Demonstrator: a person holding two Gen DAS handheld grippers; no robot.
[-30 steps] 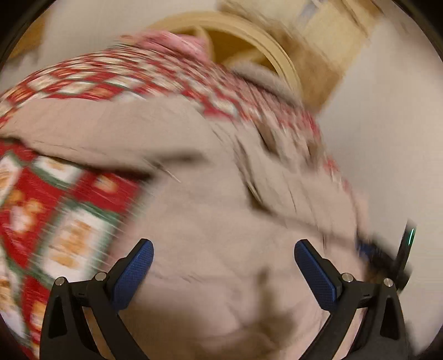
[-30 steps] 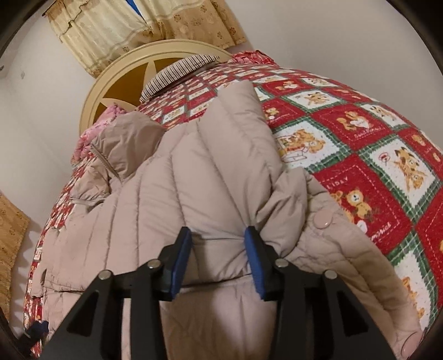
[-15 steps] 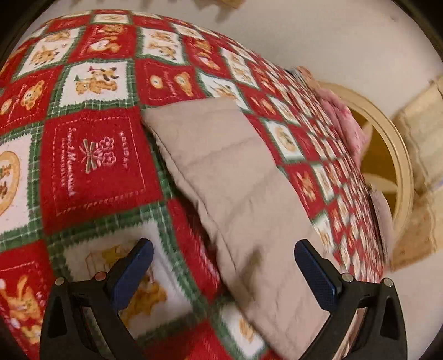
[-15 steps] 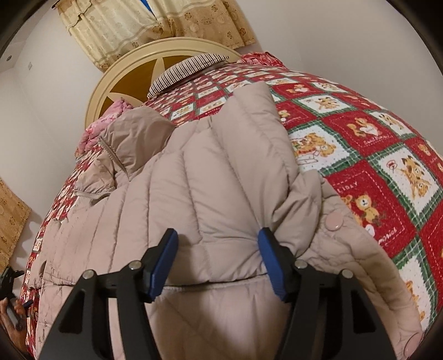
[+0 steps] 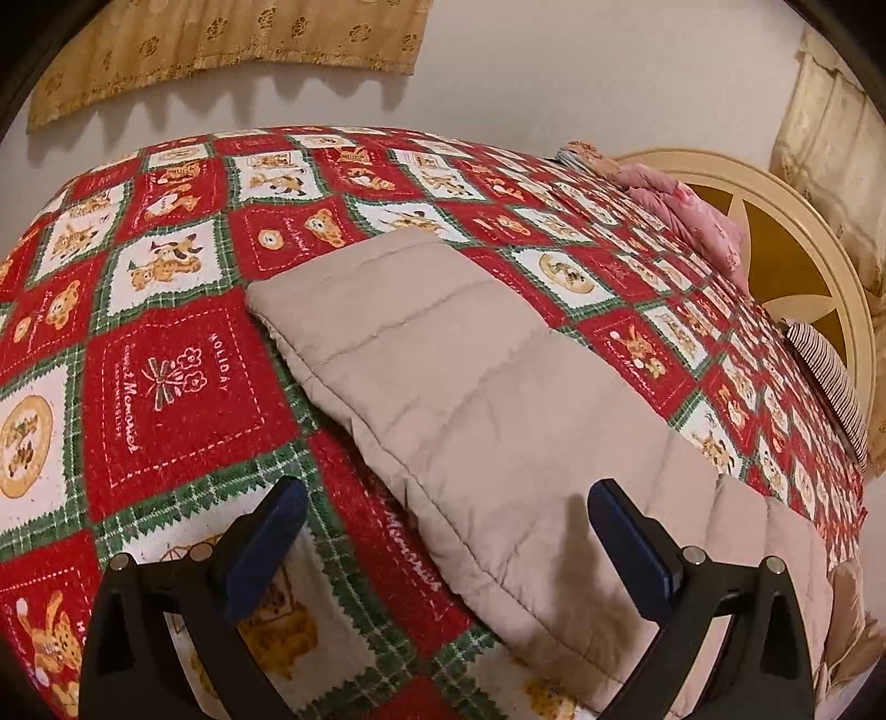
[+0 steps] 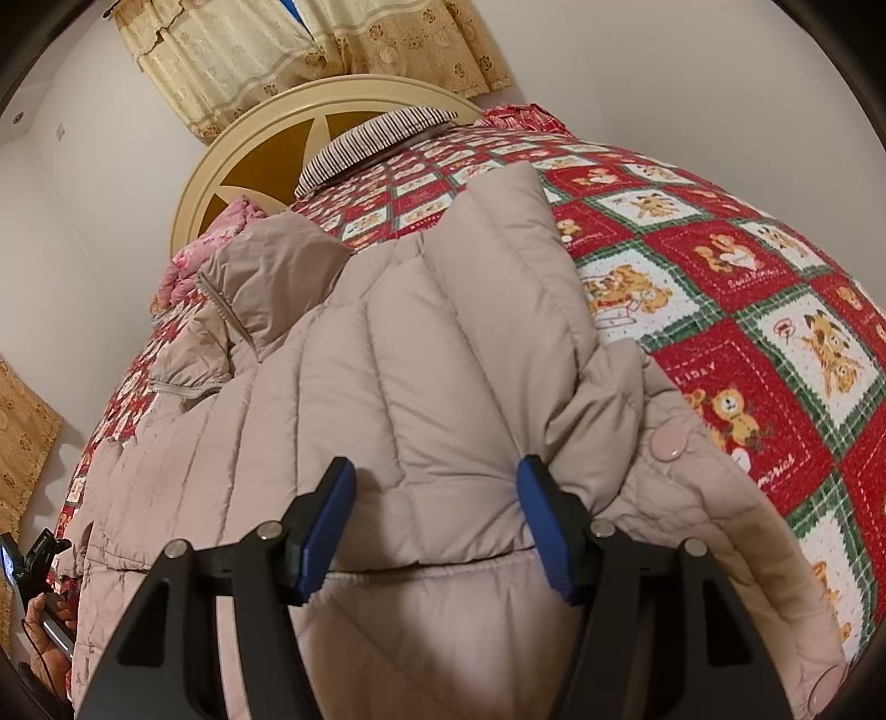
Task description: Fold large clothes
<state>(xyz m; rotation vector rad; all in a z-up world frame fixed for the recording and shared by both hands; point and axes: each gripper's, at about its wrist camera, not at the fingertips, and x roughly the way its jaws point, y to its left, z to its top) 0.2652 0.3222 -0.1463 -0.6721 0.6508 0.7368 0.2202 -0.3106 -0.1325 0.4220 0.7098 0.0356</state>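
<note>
- On the bed, a beige padded jacket [image 6: 421,354] lies spread over a red and green blanket [image 6: 736,310] with bear pictures.
- Below the left gripper [image 5: 443,545] lies one sleeve [image 5: 443,365] of the jacket, flat on the blanket; it runs away from the gripper toward the far left edge of the bed.
- The left gripper is wide open and holds nothing — its left blue pad [image 5: 266,543] is over the blanket and its right one over the sleeve, near the sleeve's long edge.
- I cannot tell whether these pads touch the cloth.
- The right gripper [image 6: 437,523] is over the body of the jacket, with its jaws apart; a fold of the padded cloth lies between the blue pads [image 6: 326,520], but they do not squeeze it.
- Just right of this gripper, the other sleeve [image 6: 509,232] is folded over the body and points away, toward the headboard [image 6: 243,160].
- Close to the right finger a round pink snap button [image 6: 667,443] is seen on the jacket edge.
- Far ahead of the right gripper, a striped pillow [image 6: 376,133] leans at the headboard, and a pink cloth [image 6: 205,255] lies to the left of it.
- Behind the headboard hangs a yellow curtain [image 6: 310,50].
</note>
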